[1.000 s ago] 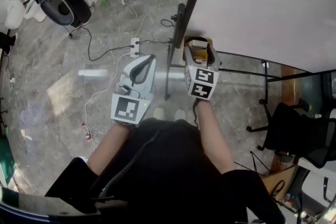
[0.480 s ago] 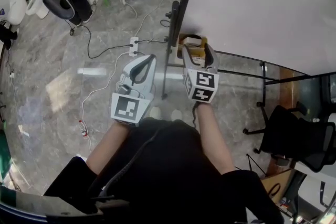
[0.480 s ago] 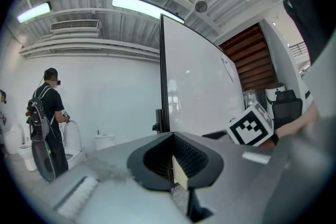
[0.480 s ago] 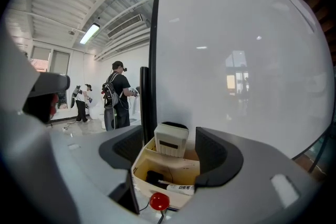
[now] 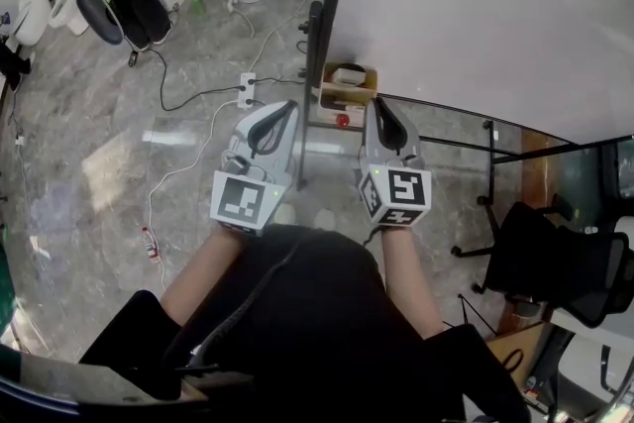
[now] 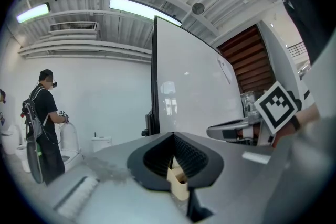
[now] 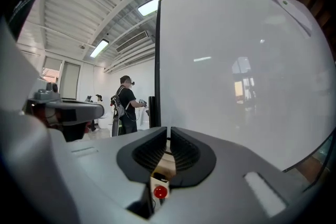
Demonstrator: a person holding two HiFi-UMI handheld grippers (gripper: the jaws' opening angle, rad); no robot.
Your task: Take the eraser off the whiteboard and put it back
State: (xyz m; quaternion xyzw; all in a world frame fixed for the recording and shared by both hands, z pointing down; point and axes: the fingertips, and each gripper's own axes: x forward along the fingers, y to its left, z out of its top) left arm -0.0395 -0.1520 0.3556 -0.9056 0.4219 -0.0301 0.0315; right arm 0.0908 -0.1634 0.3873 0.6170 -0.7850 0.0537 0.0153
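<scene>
- Eraser [image 5: 349,74]: pale rounded block, seen lying in tan box [image 5: 328,90] at smooth white whiteboard [image 5: 475,5] corner.
- right gripper [image 5: 381,106]: ribbed black jaws just drawn together, nothing clamped.
- left gripper [image 5: 280,111]: jaws pressed together, nothing between.

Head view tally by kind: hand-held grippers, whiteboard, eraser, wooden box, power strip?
hand-held grippers: 2 (left hand-held gripper, right hand-held gripper; the right one's jaws have just been closing, nothing between them)
whiteboard: 1
eraser: 1, in the box
wooden box: 1
power strip: 1
Total: 6
</scene>
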